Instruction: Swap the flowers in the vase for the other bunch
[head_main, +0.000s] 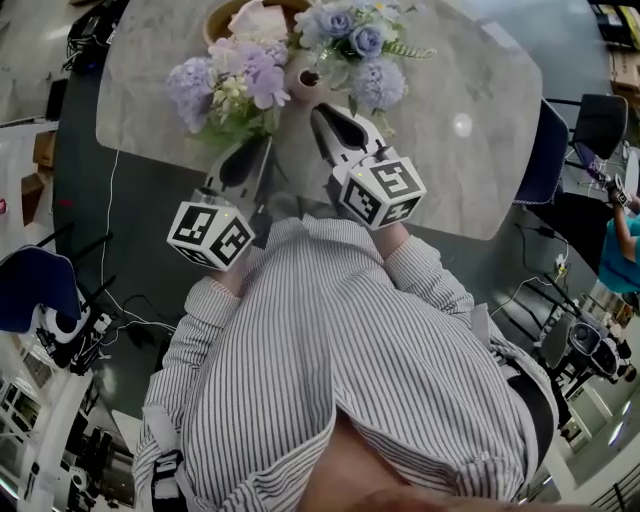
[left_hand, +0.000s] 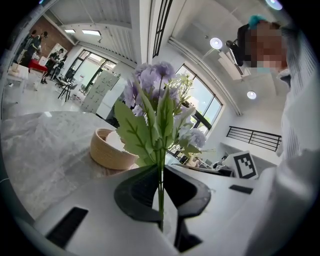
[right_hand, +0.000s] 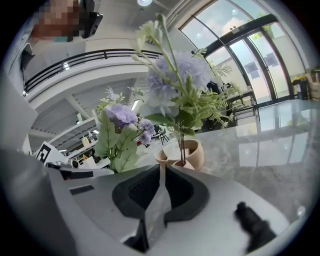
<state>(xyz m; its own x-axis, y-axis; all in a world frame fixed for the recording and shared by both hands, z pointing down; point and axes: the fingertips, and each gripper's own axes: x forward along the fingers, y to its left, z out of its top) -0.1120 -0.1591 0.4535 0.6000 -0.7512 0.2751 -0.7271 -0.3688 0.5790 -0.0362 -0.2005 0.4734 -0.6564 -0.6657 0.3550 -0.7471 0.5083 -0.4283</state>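
From the head view, the person in the striped shirt (head_main: 340, 370) leans over the grey marble counter (head_main: 470, 150). The left gripper (head_main: 255, 150) has the lilac bunch (head_main: 240, 80) up off the stone, blooms just left of the small pink vase (head_main: 305, 80). The blue bunch (head_main: 355, 45) stands in that vase. The right gripper (head_main: 325, 115) points at the vase from just in front. A wooden bowl (head_main: 222, 15) sits at the far edge.

Left gripper view now: the fingers (left_hand: 137, 192) are clenched on the green stems (left_hand: 160, 190), with leaves and lilac heads rising straight above them. The bowl sits off to the left on the counter.

Right gripper view: the fingers (right_hand: 150, 192) are pressed together with nothing between them. Just past the tips is the vase (right_hand: 184, 164), stems upright in its mouth, the bowl close behind it and the lilac bunch off to the left.
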